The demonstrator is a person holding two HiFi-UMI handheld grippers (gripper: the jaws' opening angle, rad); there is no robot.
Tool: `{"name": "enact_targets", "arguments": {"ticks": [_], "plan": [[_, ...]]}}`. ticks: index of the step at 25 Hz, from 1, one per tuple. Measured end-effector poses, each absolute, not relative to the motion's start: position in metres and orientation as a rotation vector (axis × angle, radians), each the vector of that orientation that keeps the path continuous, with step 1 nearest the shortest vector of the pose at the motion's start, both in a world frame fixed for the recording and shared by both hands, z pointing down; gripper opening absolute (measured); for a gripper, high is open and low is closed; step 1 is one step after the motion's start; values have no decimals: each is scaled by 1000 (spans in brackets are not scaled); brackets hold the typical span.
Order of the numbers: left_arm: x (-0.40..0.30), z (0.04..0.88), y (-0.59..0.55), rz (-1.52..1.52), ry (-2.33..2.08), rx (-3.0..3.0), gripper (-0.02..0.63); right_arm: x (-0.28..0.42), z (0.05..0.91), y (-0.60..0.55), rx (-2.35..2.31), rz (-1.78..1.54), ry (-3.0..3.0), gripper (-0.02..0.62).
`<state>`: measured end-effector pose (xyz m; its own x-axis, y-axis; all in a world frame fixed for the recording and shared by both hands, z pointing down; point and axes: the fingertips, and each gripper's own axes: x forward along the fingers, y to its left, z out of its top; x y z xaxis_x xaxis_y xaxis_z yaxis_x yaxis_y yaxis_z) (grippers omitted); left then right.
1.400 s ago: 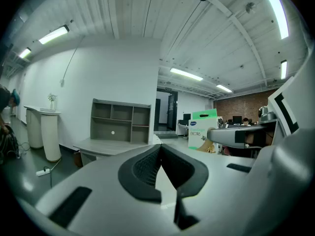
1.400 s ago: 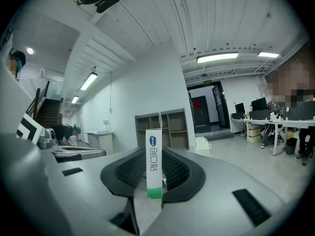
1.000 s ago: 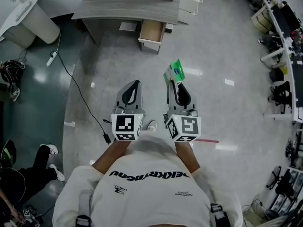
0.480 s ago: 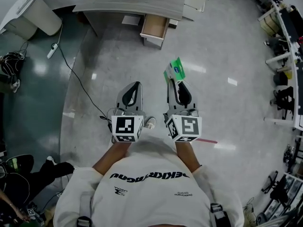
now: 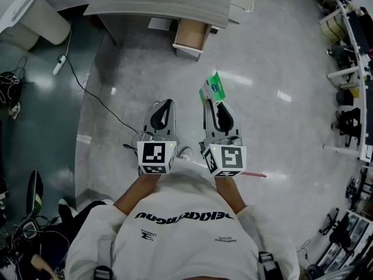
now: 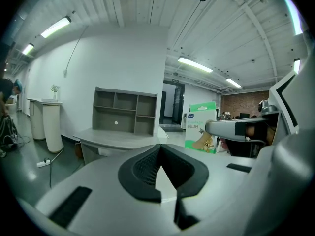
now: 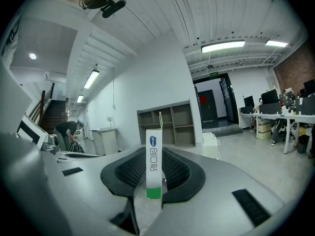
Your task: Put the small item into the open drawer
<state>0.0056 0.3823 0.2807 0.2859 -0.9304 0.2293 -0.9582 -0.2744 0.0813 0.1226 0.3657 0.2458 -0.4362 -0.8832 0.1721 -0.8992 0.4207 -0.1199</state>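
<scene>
Pinching the small box (image 5: 213, 90) by its lower edge, the right gripper (image 5: 214, 105) has its jaws closed on the thin carton. In the right gripper view the carton stands upright and edge-on between the pads, long axis up, with most of it proud of the tips. The left gripper (image 5: 163, 105) hangs just beside it, tips together and empty. The open drawer (image 5: 187, 49) lies straight ahead and well apart, under the grey desk (image 5: 157, 6), its mouth facing me and sitting about midway between the lines of the two grippers. So I judge the carry runs forward and slightly left for the right hand, and the box must clear the drawer's front rim before I let go.
</scene>
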Motion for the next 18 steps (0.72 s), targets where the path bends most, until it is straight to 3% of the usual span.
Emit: {"name": "enact_targets", "arguments": {"ticks": [18], "plan": [[-69,265,115,218,-1509,2541,15,39,237,118,1820,323,-2437,123]]}}
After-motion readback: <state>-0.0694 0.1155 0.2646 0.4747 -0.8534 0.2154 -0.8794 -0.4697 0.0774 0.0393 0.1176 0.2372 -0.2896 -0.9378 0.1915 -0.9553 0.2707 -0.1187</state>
